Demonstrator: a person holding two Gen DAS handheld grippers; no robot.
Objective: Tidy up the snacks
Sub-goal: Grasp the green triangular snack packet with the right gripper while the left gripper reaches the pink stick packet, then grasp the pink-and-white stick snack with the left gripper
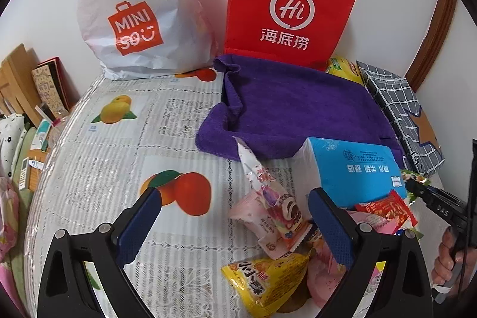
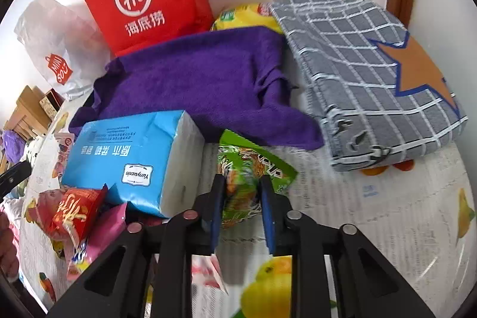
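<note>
A green snack packet (image 2: 241, 184) with orange print is seen pinched between two blue pads, its crinkled top fanned out beside the blue tissue pack. To its left a small heap of snacks is piled on the fruit-print cloth — a red foil packet (image 2: 74, 213), a pink-and-white packet (image 1: 268, 198) propped upright, and a yellow packet (image 1: 265, 282) lying flat nearest the camera.

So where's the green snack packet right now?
In the right wrist view, the green packet sits pinched in the right jaws, just right of the blue tissue pack.
</note>
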